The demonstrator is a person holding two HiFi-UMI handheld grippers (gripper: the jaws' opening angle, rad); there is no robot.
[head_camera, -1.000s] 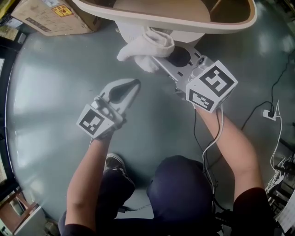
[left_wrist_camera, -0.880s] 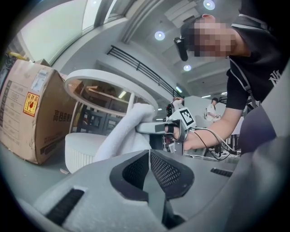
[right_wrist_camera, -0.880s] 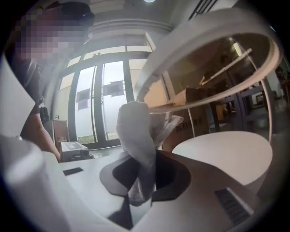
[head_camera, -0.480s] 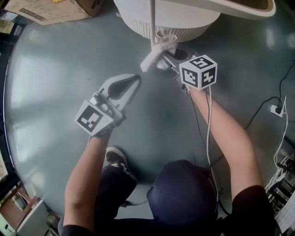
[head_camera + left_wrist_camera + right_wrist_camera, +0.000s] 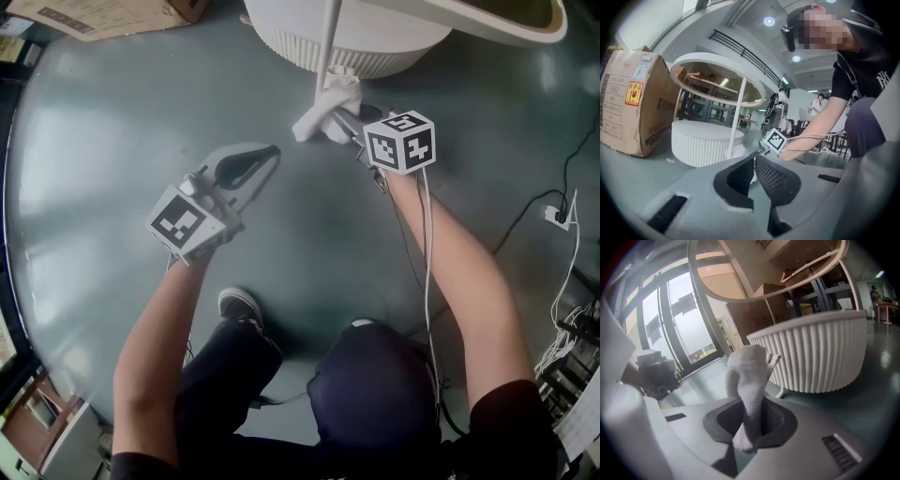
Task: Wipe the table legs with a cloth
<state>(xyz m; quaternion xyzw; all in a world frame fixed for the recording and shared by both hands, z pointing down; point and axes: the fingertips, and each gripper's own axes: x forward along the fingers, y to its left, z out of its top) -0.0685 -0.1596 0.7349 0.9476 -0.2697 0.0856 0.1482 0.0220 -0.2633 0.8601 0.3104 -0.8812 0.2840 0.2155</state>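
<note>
My right gripper [image 5: 345, 124] is clamped on the cloth [image 5: 323, 108]. It sits at the upper centre of the head view, bunched against the foot of the thin leg [image 5: 327, 37], just in front of the ribbed base [image 5: 394, 47]. My left gripper [image 5: 271, 153] sits lower left, jaws pressed together on nothing. The cloth looks soft, light and floppy. A tail pokes back through the right jaws and the bulk stands beyond them. I'd judge a pinch across the bunched middle best, so the loose end can wrap round the slim, smooth leg without slipping out.
</note>
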